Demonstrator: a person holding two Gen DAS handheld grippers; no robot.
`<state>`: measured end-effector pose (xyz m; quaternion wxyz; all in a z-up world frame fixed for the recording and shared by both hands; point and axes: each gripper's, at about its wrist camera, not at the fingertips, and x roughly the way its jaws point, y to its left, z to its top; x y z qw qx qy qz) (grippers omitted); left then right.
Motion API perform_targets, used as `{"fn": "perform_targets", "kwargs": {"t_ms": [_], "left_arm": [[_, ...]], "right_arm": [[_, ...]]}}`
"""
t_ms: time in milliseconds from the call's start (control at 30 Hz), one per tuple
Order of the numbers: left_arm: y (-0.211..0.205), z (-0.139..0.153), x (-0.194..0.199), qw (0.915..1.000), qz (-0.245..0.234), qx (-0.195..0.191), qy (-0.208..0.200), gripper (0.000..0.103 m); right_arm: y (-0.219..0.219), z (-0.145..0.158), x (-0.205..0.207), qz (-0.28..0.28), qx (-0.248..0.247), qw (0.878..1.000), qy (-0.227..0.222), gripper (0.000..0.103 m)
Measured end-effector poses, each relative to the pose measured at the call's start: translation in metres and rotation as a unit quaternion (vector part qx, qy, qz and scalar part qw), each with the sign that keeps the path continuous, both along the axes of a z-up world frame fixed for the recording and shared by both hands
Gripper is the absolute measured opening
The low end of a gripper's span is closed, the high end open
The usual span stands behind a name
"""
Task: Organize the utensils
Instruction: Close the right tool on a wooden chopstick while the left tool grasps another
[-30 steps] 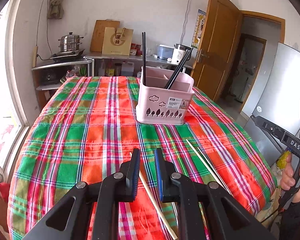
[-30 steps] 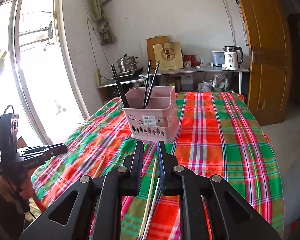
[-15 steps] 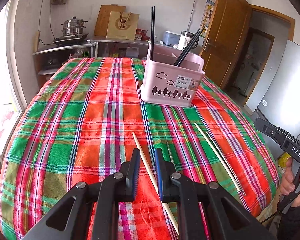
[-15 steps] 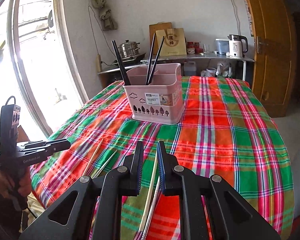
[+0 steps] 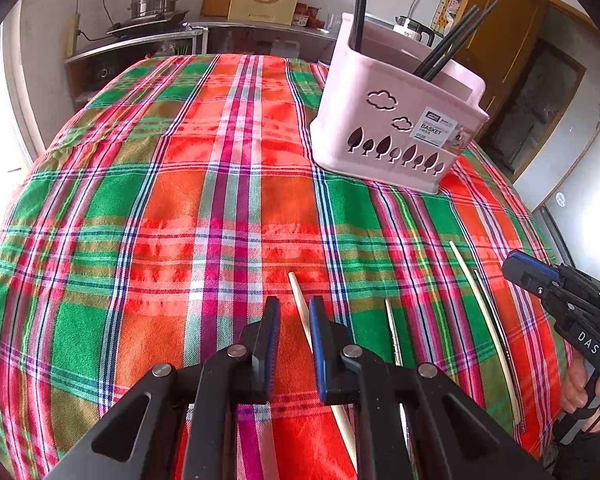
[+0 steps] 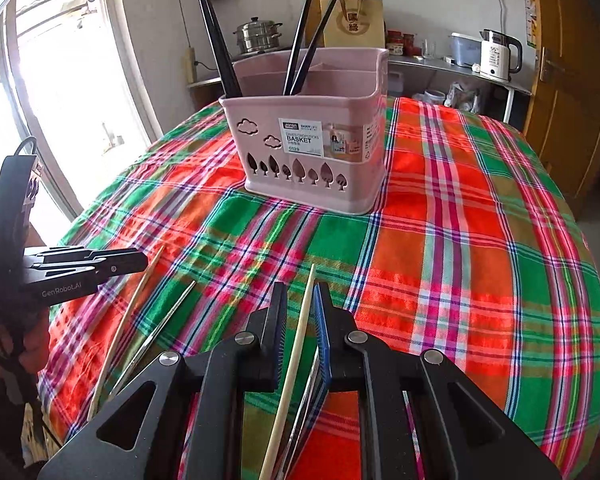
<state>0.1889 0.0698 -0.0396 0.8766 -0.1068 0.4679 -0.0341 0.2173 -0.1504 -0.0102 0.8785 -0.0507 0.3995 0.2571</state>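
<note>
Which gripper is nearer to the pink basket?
Neither clearly. Left gripper and right gripper both sit at the near table edge, well short of the basket, each over a chopstick.

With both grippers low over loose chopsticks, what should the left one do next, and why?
Probably lower and close: the left gripper is open, its jaws straddling a wooden chopstick lying flat on the tablecloth, not yet pinched. The pink basket waits beyond.

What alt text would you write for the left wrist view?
An open claw hovers over a pale chopstick lying on a plaid tablecloth. Behind stands a pink basket holding black chopsticks; more pale sticks lie to the right.
</note>
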Motion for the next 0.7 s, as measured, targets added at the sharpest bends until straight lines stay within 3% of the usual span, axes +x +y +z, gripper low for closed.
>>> {"fn": "perform_targets", "kwargs": {"t_ms": [367,633,700], "left_arm": [[-0.004,-0.005,0.007,1.0000,-0.002,0.008,0.004,0.014],[-0.021,-0.003,0.010,0.9977,-0.015,0.065,0.008,0.014],[-0.024,-0.003,0.013,0.9971,-0.017,0.073,0.011,0.014]], "right_arm": [[0.018,-0.024,0.032,0.004,-0.034,0.999,0.033,0.014],[0.028,-0.030,0.037,0.012,-0.062,0.997,0.038,0.013],[0.030,-0.030,0.039,0.013,-0.069,0.997,0.037,0.009]]}}
